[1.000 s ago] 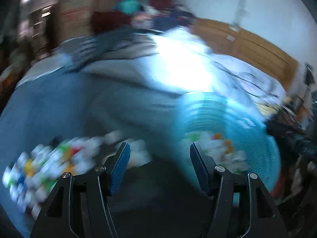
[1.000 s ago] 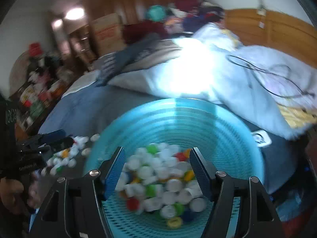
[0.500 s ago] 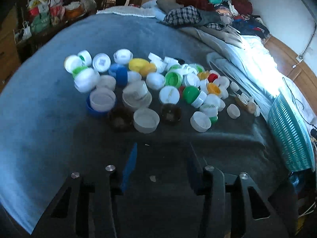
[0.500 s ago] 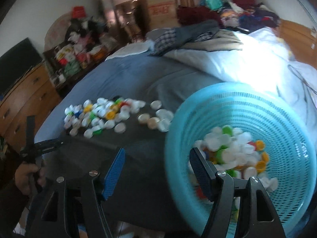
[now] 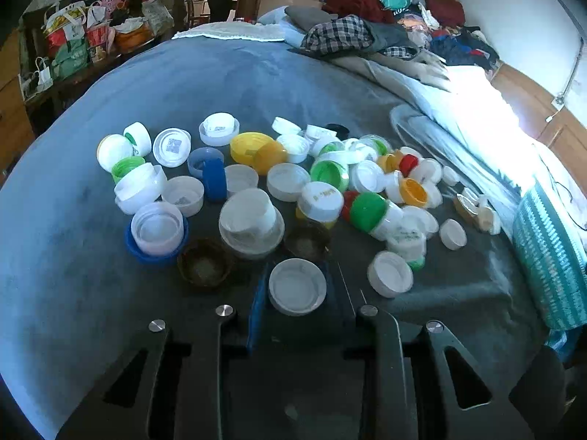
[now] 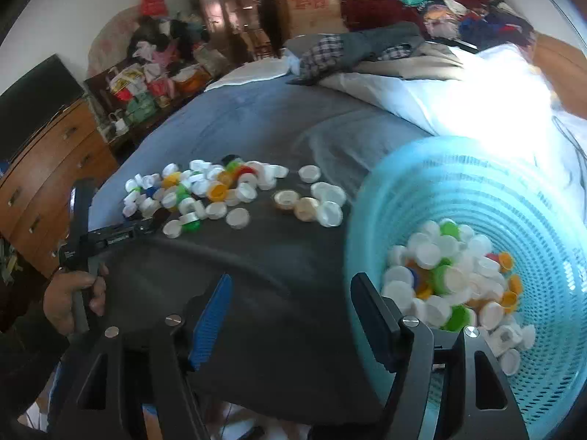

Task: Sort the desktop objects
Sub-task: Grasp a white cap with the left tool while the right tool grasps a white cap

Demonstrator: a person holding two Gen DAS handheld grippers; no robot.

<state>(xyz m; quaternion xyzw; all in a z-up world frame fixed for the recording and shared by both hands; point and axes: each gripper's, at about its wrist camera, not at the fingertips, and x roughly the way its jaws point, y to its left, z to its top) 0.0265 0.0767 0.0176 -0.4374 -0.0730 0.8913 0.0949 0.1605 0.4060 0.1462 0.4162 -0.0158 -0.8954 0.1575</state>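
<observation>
Many plastic bottle caps (image 5: 256, 183), white, green, yellow, blue and red, lie in a heap on a dark cloth. My left gripper (image 5: 297, 289) is low on the cloth with its fingers on both sides of a white cap (image 5: 297, 286); I cannot tell whether they press it. The left gripper also shows in the right wrist view (image 6: 146, 224) at the near edge of the cap heap (image 6: 205, 190). My right gripper (image 6: 290, 311) is open and empty, above the cloth beside the rim of a teal basket (image 6: 367, 220) that holds several caps (image 6: 451, 282).
The basket's wall shows at the right edge of the left wrist view (image 5: 550, 249). Two brown caps (image 5: 205, 266) lie just left of the left gripper. A white duvet (image 6: 458, 84) and a pile of clothes (image 5: 359, 36) lie behind. A wooden dresser (image 6: 44, 168) stands at the left.
My left gripper has swung from the basket to the cap heap, gone down and closed in around a white cap. My right gripper has moved left off the basket and stays open.
</observation>
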